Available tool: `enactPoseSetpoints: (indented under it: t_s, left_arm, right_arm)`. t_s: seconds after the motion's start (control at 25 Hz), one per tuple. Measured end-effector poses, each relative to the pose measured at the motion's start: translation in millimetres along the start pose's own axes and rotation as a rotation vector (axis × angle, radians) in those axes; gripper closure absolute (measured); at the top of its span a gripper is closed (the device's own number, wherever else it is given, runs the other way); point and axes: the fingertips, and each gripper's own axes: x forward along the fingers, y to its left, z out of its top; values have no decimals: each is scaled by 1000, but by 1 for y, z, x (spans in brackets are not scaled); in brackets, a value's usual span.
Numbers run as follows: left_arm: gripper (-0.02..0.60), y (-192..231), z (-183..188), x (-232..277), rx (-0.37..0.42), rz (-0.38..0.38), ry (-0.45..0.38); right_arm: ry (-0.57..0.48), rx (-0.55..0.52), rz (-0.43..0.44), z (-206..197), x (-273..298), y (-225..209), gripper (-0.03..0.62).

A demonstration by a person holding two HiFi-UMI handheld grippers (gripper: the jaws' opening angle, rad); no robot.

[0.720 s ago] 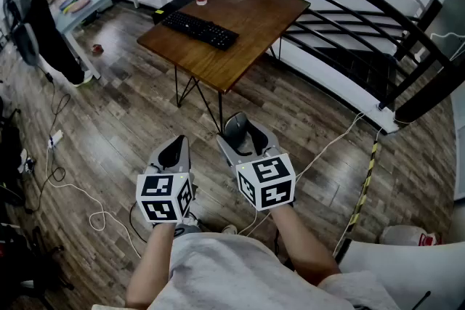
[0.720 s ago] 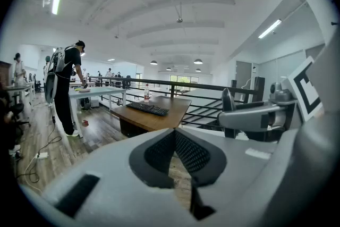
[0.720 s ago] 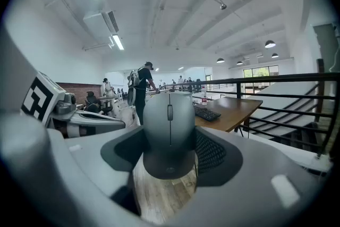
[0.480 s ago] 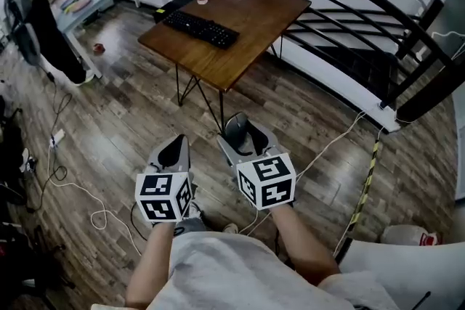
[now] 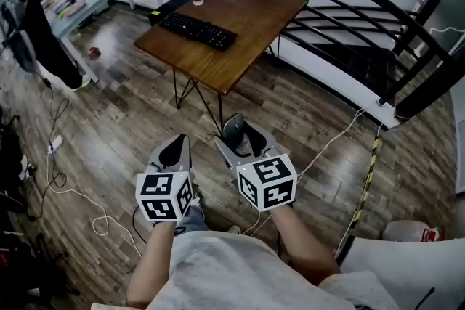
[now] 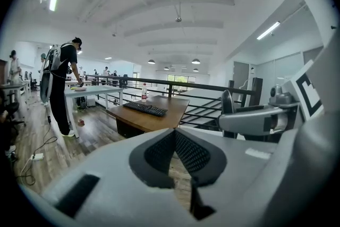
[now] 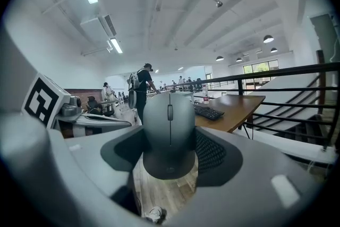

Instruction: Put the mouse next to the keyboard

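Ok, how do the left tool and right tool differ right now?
The right tool is clamped on the grey mouse, jaws wide; the left tool is shut and empty. The right tool sits slightly further forward than the left tool. Both hang over the floor, short of the table.

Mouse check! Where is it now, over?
Right gripper shut on mouse, above floor. Left gripper shut, empty. Keyboard on table ahead; path looks open.

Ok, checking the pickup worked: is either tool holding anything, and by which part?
The right tool grips the grey mouse by its two long sides. The left tool is shut and empty.
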Motion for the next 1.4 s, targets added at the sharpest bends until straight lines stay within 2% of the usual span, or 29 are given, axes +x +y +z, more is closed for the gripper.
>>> enactPoseSetpoints:
  t_s: [0.24, 0.76, 1.4]
  left_arm:
    - [586, 25, 9, 36, 5, -50, 7]
    - [586, 115, 33, 121, -17, -146, 53]
    - [586, 195, 63, 192, -35, -252, 68]
  right_arm:
    - [15, -1, -25, 6, 40, -7, 301]
    - [60, 22, -105, 30, 153, -19, 301]
    - [80, 57, -165, 60, 265, -24, 301]
